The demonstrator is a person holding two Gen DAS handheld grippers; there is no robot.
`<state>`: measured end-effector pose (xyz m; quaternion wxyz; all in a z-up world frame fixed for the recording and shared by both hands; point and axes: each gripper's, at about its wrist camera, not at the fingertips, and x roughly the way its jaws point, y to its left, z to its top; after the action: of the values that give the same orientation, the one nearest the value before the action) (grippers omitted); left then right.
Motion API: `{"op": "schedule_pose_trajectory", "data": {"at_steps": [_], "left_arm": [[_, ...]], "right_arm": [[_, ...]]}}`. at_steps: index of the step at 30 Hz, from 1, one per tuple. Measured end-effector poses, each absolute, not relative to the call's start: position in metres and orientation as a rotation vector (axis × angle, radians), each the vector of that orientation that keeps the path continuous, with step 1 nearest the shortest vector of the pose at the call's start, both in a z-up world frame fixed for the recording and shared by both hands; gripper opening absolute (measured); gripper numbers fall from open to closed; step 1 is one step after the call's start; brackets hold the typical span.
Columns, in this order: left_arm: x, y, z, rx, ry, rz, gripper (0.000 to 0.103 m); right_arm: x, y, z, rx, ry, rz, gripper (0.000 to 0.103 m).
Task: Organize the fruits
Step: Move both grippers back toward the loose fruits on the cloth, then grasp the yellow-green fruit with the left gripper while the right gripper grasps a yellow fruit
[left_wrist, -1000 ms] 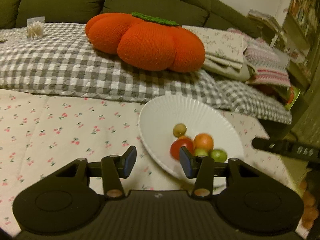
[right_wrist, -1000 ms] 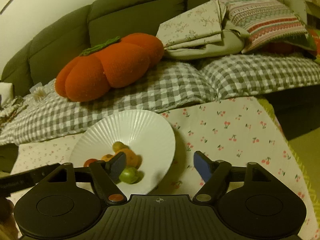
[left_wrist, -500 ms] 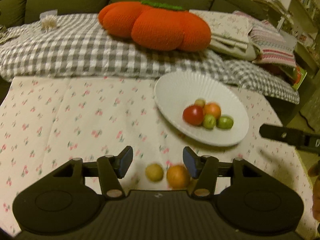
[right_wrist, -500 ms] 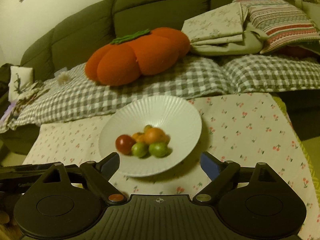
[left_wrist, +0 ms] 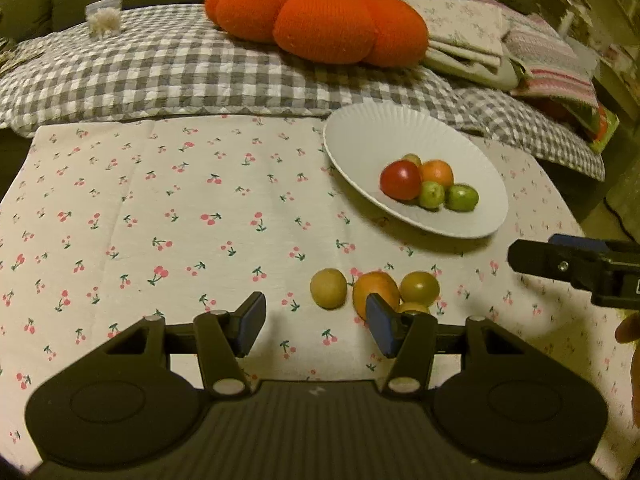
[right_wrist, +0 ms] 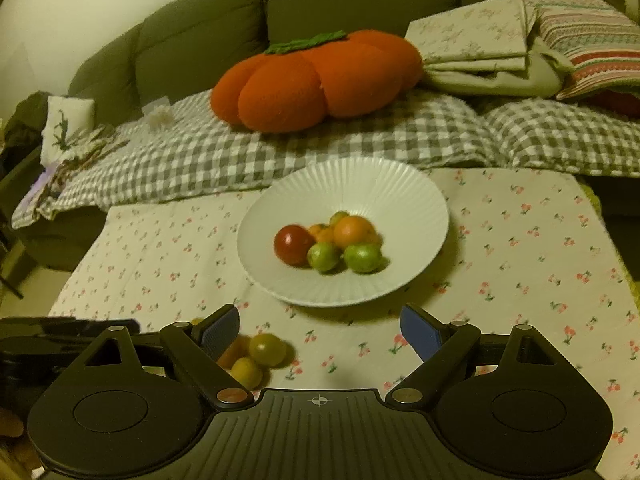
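A white ribbed plate [left_wrist: 360, 136] [right_wrist: 400, 184] on the cherry-print cloth holds a red fruit [left_wrist: 400, 180] [right_wrist: 293, 244], an orange one [left_wrist: 437, 173] [right_wrist: 353, 232] and green ones [left_wrist: 462, 197] [right_wrist: 362, 257]. Loose fruits lie in front of it: a yellow-green one [left_wrist: 328, 288], an orange one [left_wrist: 376, 287] and a greenish one [left_wrist: 419, 288] [right_wrist: 267, 349], plus a small yellow one [right_wrist: 246, 373]. My left gripper [left_wrist: 316, 324] is open and empty just short of the loose fruits. My right gripper [right_wrist: 320, 332] is open and empty, in front of the plate.
The cloth [left_wrist: 160, 208] covers a low table. Behind it runs a sofa with a grey checked blanket [left_wrist: 200, 68], a big orange pumpkin cushion [left_wrist: 320, 20] [right_wrist: 316, 80] and folded linens [right_wrist: 480, 48]. The right gripper's finger [left_wrist: 576, 264] shows at the left view's right edge.
Both grippers have pulled back and up from the plate. The loose fruits on the cloth have come into view in front of them. Both jaws stay open.
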<state>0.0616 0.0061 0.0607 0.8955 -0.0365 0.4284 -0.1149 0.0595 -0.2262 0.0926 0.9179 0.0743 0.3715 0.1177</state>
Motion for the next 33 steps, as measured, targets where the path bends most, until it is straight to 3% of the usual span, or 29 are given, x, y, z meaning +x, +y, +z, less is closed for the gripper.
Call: {"op": "schedule_pose_trajectory", "data": {"at_steps": [5,29,33], "left_arm": [[0.066,-0.003,0.046,0.081,0.89,-0.217,0.052],[0.086,-0.018,0.025,0.119,0.833,-0.25,0.052],[0.088,-0.018,0.023,0.112,0.816,-0.259,0.043]], "right_arm": [[0.057,-0.216,0.087,0.118,0.785,0.265,0.089],[0.056,-0.212,0.083,0.086,0.796,0.273,0.089],[0.057,-0.211,0.081,0.083,0.799,0.273,0.089]]}}
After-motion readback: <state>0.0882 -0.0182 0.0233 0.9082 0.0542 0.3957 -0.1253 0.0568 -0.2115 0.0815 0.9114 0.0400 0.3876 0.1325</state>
